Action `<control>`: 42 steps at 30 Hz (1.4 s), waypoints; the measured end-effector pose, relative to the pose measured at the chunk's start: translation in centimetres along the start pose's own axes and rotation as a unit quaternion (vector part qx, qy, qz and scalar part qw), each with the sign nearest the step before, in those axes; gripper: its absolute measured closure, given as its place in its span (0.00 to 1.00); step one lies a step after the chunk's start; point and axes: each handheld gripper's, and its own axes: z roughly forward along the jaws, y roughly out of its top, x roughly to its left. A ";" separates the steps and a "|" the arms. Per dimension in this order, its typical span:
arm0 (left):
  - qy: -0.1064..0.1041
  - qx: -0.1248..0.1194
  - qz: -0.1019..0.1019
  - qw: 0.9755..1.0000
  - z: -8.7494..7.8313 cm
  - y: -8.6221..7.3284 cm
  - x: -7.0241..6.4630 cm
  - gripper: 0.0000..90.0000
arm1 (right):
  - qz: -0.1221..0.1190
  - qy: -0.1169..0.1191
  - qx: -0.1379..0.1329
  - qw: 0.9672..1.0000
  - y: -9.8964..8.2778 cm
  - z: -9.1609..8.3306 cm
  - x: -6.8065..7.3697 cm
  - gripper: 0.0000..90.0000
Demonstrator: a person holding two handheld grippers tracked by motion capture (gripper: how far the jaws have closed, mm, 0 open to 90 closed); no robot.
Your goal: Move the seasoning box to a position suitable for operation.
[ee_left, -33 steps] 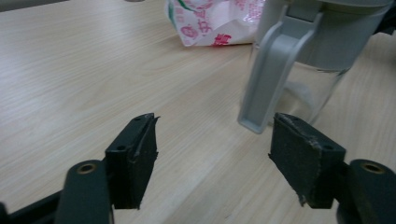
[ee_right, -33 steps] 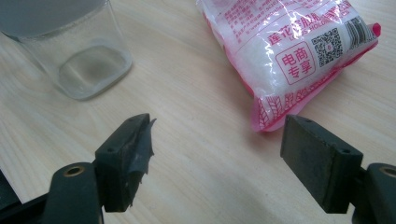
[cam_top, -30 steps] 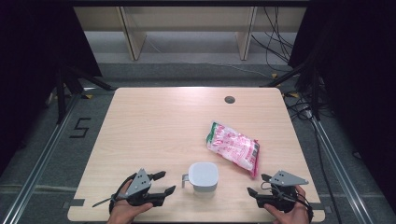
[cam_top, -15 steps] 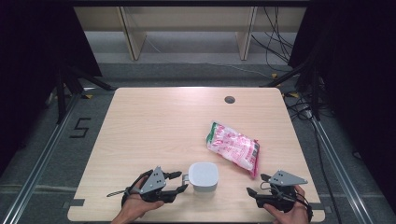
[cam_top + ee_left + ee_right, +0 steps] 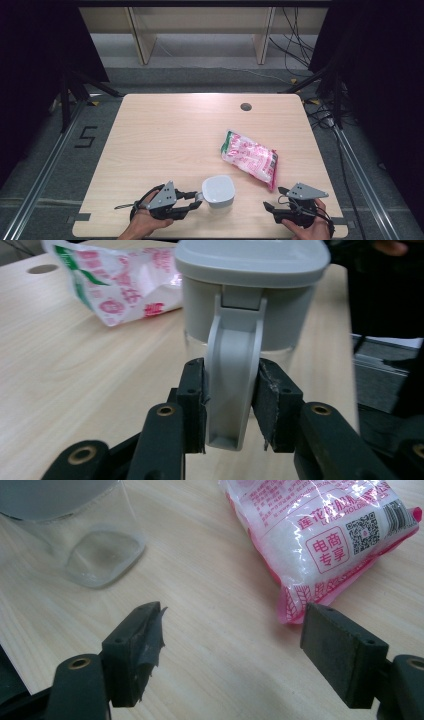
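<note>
Grey lid: sits on a clear pitcher (image 5: 218, 191), rounded-square from above; lid and handle (image 5: 235, 385) light grey plastic, body transparent.
Pitcher location: near front edge of the light wood worktop (image 5: 165, 135), left of centre, upright, just right of the left hand-held gripper (image 5: 196, 199).
Left hand-held gripper: jaws have just been closing; in the left gripper view both black pads sit against the sides of the handle's lower part, so it is clamped on the handle.
Handle: vertical strap, hinged under the lid rim, points toward the person's left hand.
Pitcher base: seen from the right gripper view as a clear rounded-square foot (image 5: 102, 555) resting flat on the wood.
Right hand-held gripper (image 5: 280, 197): jaws spread wide, nothing between them, pads above bare worktop at the front right corner.
Bag: pink-and-white plastic packet (image 5: 250, 158) with a green corner, lying flat right of centre, apart from the pitcher, near the right hand-held gripper.
Bag print: QR code, barcode, red box with Chinese characters "电商专享"; other Chinese text in red, too cut off to read in full; white granular contents visible through a clear window.
Worktop detail: round cable hole (image 5: 245, 106) near the far edge.
Floor: number "5" (image 5: 85, 137) marked left of the worktop.
</note>
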 end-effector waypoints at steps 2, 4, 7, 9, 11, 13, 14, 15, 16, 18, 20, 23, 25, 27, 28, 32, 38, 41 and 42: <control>-0.002 0.001 0.000 1.000 0.0 0.1 -0.3 0.72 | -0.001 0.000 0.000 1.000 0.0 0.0 0.0 0.29; -0.017 0.004 0.004 1.000 0.1 0.2 -0.8 0.72 | -0.002 0.001 0.001 1.000 0.0 0.0 0.0 0.29; -0.014 0.004 0.017 1.000 0.5 0.4 -1.2 0.75 | -0.002 0.002 0.001 1.000 0.0 0.0 0.0 0.29; -0.015 0.003 0.011 1.000 0.6 0.4 -1.3 0.76 | -0.002 0.002 0.000 1.000 0.0 0.0 0.0 0.29; -0.010 -0.008 0.006 1.000 0.7 0.2 -1.5 0.76 | -0.002 0.002 0.000 1.000 0.0 0.0 0.0 0.29; -0.002 -0.017 0.000 1.000 1.0 0.1 -1.6 0.76 | -0.001 0.002 0.001 1.000 0.0 0.1 0.0 0.29; 0.010 -0.017 0.002 1.000 1.0 0.0 -1.7 0.76 | -0.001 0.002 0.000 1.000 0.0 0.0 0.0 0.29; 0.010 -0.017 0.002 1.000 1.0 0.0 -1.7 0.76 | -0.001 0.002 0.000 1.000 0.0 0.0 0.0 0.29; 0.015 -0.021 -0.002 1.000 1.1 0.0 -1.9 0.76 | -0.002 0.001 0.000 1.000 0.0 0.0 0.0 0.29; 0.040 -0.026 -0.006 0.999 1.3 0.1 -1.9 0.76 | -0.004 0.004 -0.008 1.000 0.0 0.1 -0.1 0.29; 0.054 -0.024 -0.011 0.998 1.3 0.1 -1.8 0.76 | -0.004 0.010 -0.004 1.000 0.0 0.1 -0.1 0.29; 0.063 -0.023 -0.012 0.998 1.3 0.2 -1.4 0.76 | -0.003 0.004 -0.003 1.000 0.0 0.1 -0.1 0.29; 0.069 -0.021 -0.015 0.997 1.4 0.3 -1.0 0.76 | -0.008 -0.002 -0.006 1.000 0.0 0.1 -0.1 0.29; 0.086 -0.020 -0.015 0.996 1.3 0.4 -0.4 0.76 | -0.010 -0.003 -0.008 1.000 0.0 0.1 -0.1 0.29; 0.086 -0.020 -0.015 0.996 1.3 0.4 -0.4 0.76 | -0.011 -0.002 -0.006 1.000 0.0 0.1 -0.1 0.29; 0.111 -0.022 -0.029 0.993 1.2 0.4 0.5 0.76 | -0.010 -0.002 -0.007 1.000 0.0 0.1 -0.1 0.29; 0.133 -0.023 -0.037 0.990 1.2 0.4 1.7 0.76 | -0.010 -0.002 -0.006 1.000 0.0 0.1 -0.1 0.29; 0.141 -0.024 -0.038 0.989 1.4 0.5 2.2 0.76 | -0.002 0.004 -0.001 1.000 0.0 0.1 0.0 0.29; 0.139 -0.027 -0.039 0.989 1.5 0.6 2.3 0.76 | -0.011 -0.001 -0.005 1.000 0.0 0.2 -0.1 0.29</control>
